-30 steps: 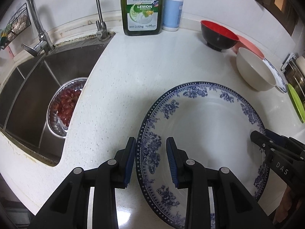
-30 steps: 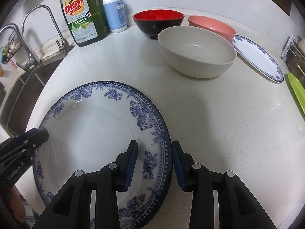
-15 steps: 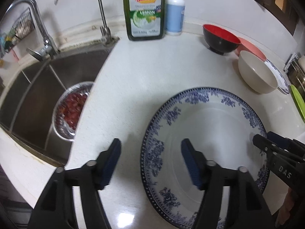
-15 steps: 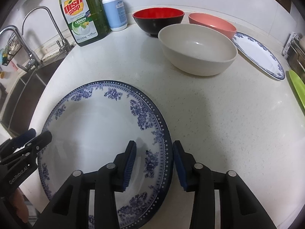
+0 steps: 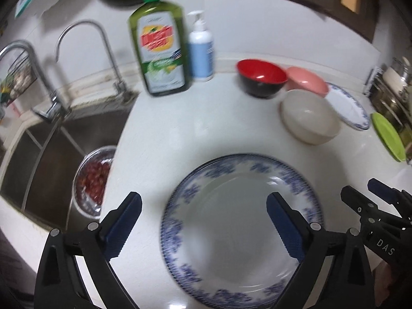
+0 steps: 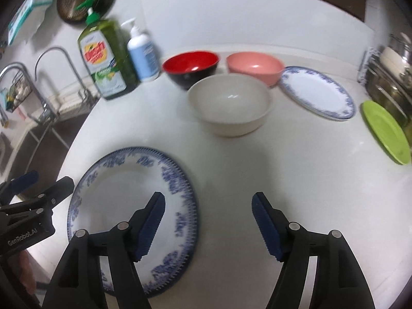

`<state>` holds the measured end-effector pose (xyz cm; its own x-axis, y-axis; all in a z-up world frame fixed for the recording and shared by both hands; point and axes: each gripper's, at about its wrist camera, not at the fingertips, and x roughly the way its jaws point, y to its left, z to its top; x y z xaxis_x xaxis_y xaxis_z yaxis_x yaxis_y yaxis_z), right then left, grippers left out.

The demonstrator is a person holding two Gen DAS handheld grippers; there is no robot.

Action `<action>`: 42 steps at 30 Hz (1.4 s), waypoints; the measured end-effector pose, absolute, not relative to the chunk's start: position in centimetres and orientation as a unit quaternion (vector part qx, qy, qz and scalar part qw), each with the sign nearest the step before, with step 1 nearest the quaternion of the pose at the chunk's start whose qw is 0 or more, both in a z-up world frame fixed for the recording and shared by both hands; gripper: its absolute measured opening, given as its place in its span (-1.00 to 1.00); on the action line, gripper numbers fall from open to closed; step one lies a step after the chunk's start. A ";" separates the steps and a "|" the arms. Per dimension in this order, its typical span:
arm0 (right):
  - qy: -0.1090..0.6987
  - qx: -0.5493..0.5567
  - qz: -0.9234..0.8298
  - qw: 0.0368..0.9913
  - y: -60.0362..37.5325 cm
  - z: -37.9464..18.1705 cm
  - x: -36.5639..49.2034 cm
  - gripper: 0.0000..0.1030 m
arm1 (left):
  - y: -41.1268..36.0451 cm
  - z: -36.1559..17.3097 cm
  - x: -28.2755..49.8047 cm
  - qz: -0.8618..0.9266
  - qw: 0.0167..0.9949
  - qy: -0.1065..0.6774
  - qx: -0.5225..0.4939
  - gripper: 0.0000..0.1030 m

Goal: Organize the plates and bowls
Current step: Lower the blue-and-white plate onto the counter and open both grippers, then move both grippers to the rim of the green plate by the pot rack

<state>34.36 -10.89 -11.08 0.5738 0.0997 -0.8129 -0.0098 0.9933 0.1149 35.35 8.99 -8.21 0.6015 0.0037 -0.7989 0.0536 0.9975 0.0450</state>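
A large blue-and-white floral plate (image 5: pixel 239 229) (image 6: pixel 123 198) lies flat on the white counter near the front edge. My left gripper (image 5: pixel 203 213) is wide open and raised above the plate's left side, holding nothing. My right gripper (image 6: pixel 208 216) is wide open above the plate's right rim, also empty. Behind stand a cream bowl (image 6: pixel 229 103) (image 5: pixel 309 116), a red-and-black bowl (image 6: pixel 191 67) (image 5: pixel 261 77), a pink bowl (image 6: pixel 255 67) (image 5: pixel 306 81), a smaller blue-rimmed plate (image 6: pixel 316 92) (image 5: pixel 347 105) and a green plate (image 6: pixel 386 131) (image 5: pixel 388 136).
A steel sink (image 5: pixel 51 144) at the left holds a metal bowl of red fruit (image 5: pixel 94 180), with two taps (image 5: pixel 85 49) behind. A green dish soap bottle (image 5: pixel 159 51) (image 6: pixel 105 56) and white pump bottle (image 5: pixel 200 49) (image 6: pixel 141 51) stand by the wall. Metal racks (image 6: pixel 388 77) sit far right.
Both grippers opened wide, let go of the large plate's rims and pulled back and up. The plate now rests on the counter.
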 end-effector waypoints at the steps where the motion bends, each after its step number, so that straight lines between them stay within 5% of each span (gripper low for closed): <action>1: 0.458 0.051 0.026 0.887 -11.4 -10.8 34.2 0.38 | 8.3 -7.9 35.4 -0.022 0.896 0.442 0.035 0.94; 42: 0.356 0.123 -0.258 0.890 -42.7 -5.5 30.1 0.42 | -27.5 -0.7 40.8 -0.292 0.888 0.312 0.171 0.94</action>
